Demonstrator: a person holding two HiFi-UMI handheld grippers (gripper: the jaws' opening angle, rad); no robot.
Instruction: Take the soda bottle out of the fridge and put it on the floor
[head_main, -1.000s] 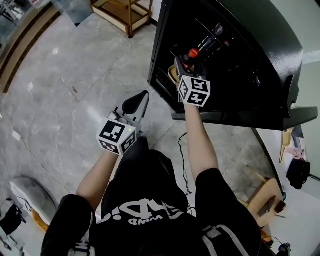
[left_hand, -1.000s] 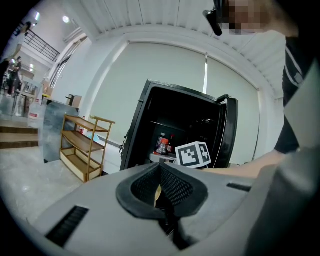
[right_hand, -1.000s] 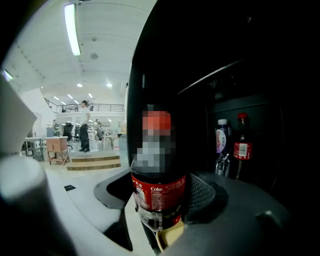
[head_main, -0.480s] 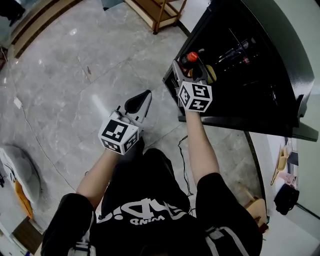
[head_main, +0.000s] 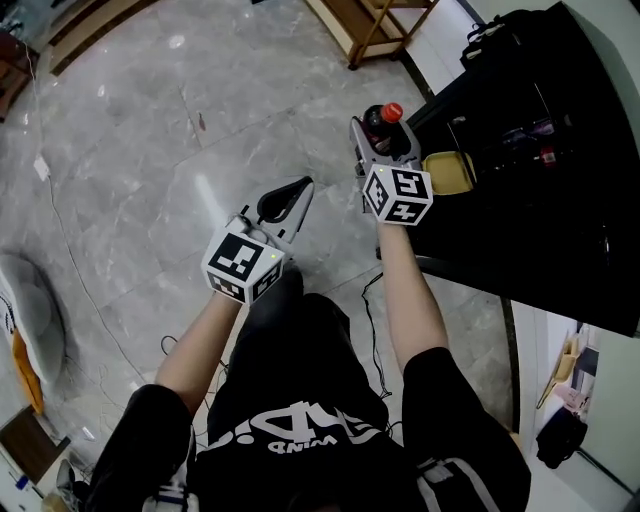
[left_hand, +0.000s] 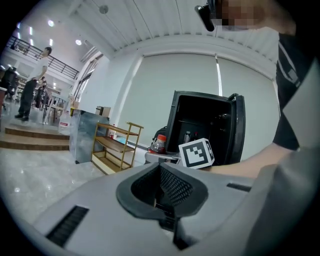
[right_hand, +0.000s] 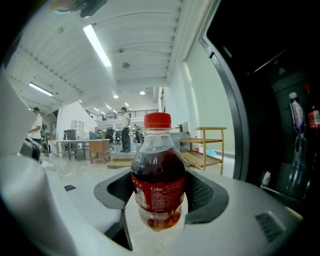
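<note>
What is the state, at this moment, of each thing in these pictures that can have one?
soda bottle: capped, upright, held outside the fridge, not yet on the floor.
right gripper: shut on the soda bottle.
left gripper: jaws together, nothing between them.
fridge: door open, other bottles inside.

A wooden rack (head_main: 372, 28) stands at the top edge of my head view. A thin cable (head_main: 52, 225) trails down the left side. A black bag (head_main: 558, 438) sits at lower right. My shirt (head_main: 300, 420) is black.
</note>
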